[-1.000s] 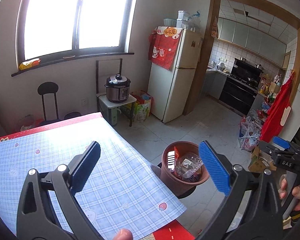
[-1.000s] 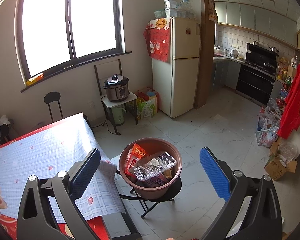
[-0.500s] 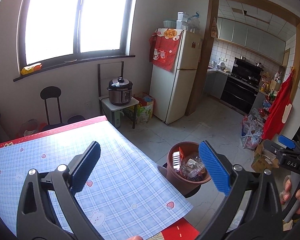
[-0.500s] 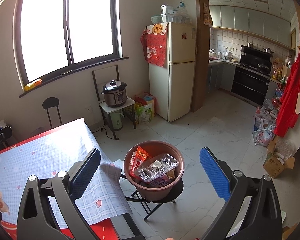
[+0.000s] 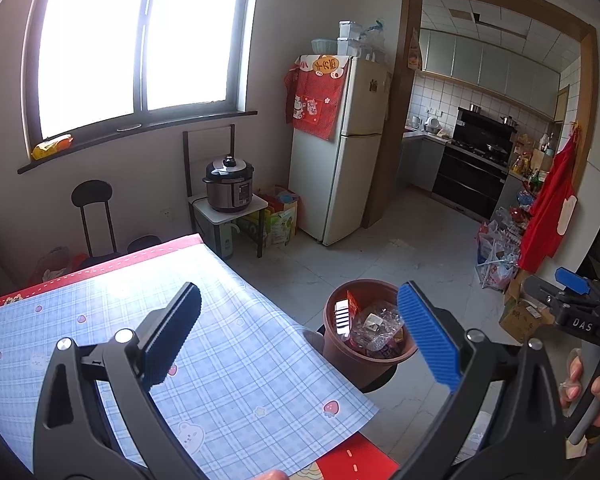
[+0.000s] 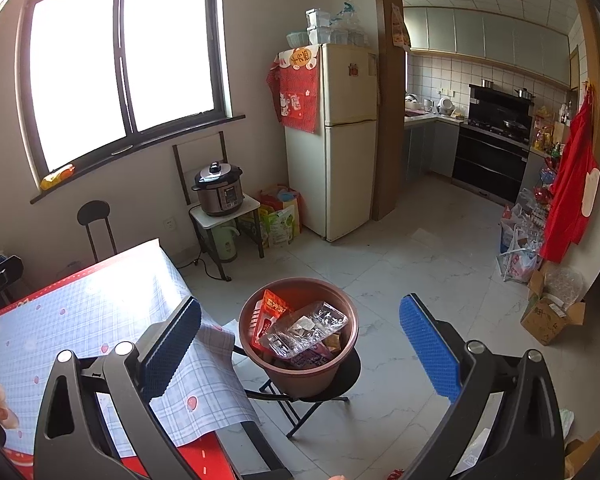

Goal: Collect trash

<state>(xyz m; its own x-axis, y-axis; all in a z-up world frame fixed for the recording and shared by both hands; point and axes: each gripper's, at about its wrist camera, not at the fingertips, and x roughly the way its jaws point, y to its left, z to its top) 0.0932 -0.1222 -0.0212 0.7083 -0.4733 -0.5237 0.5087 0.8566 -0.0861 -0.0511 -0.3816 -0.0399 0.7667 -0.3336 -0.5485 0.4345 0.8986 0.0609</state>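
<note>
A brown plastic bin [image 6: 300, 376] stands on a small black folding stool [image 6: 348, 376] beside the table. It holds wrappers: a red packet [image 6: 270, 312] and a clear plastic bag [image 6: 304, 330]. The bin also shows in the left wrist view [image 5: 336, 352]. My left gripper [image 5: 300, 340] is open and empty above the blue checked tablecloth [image 5: 228, 380]. My right gripper [image 6: 300, 348] is open and empty, above the bin. The right gripper's body shows at the right edge of the left wrist view [image 5: 572, 304].
The table's [image 6: 204, 456] corner lies next to the bin. A pressure cooker [image 6: 218, 190] sits on a small stand under the window. A fridge [image 6: 336, 140] stands behind. Bags [image 6: 520, 248] and a cardboard box [image 6: 548, 316] line the right wall. White tiled floor [image 6: 420, 272] lies between.
Both grippers have drawn back and up from the bin, which looks smaller and farther now. Both stayed open and empty.
</note>
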